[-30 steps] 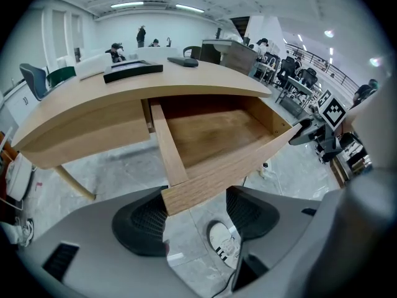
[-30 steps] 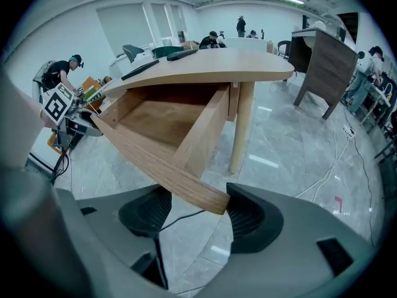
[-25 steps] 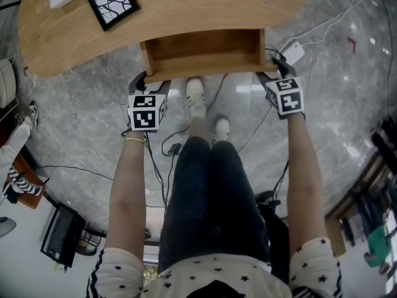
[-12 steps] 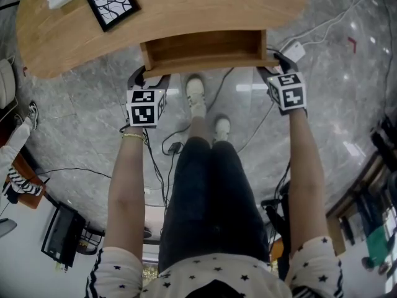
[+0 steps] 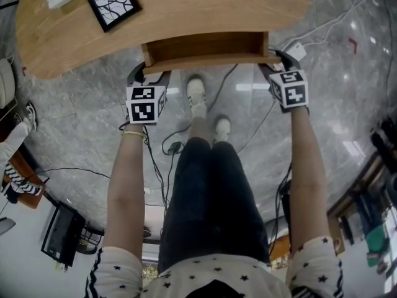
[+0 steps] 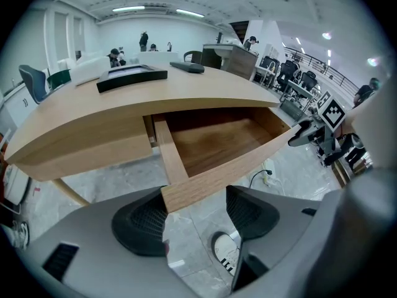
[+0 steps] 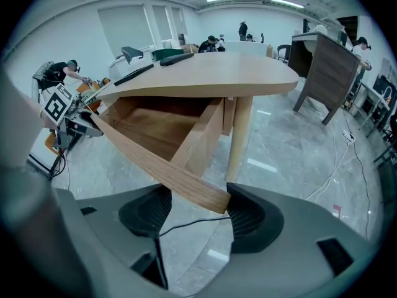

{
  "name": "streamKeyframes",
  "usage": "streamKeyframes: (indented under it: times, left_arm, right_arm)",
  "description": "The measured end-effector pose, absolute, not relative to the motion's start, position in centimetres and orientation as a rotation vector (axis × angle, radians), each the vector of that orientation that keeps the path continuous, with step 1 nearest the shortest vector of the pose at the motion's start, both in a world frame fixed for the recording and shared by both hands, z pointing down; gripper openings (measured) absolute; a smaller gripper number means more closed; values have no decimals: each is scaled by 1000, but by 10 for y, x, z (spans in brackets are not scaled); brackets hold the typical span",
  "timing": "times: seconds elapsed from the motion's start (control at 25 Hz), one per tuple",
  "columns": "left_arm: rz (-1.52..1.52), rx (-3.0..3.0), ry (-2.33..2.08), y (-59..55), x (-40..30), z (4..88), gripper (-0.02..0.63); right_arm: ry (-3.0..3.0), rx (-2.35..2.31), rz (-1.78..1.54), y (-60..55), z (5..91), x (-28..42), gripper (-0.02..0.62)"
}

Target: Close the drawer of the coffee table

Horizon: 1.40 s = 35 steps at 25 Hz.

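The wooden tabletop point(image 5: 186, 8) of the coffee table point(image 5: 56, 48) fills the upper part of the head view, above a grey glossy floor point(image 5: 80, 123) where cables point(image 5: 167, 144) lie. The drawer point(image 5: 208, 47) stands partly out, under the tabletop's lower edge. The left hand-held gripper point(image 5: 149, 78) is at the drawer's left front corner and the right hand-held gripper point(image 5: 273, 64) is at the right one. Only the gripper views show that both have their jaws spread, each with a corner of the drawer front between the pads point(image 6: 139, 225). They also show a dark desk point(image 7: 322, 61) and people point(image 6: 115, 56) far behind. Compared with one second ago, the drawer is pushed further in and both grippers are higher in the frame
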<state>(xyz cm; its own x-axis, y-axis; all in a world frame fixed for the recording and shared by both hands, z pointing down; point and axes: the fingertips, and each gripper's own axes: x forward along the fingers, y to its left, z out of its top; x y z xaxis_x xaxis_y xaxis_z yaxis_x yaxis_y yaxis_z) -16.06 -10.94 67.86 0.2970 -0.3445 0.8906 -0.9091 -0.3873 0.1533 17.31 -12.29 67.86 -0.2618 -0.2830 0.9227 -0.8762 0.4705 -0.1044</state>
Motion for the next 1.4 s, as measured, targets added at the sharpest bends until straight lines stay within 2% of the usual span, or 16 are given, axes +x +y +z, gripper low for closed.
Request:
streamKeyframes:
  times: [1.4]
  left_arm:
    - [1000,1930,-1182,-162,-162,677,296]
  right_arm:
    - [-1813,1010,759,-176,677,170,281]
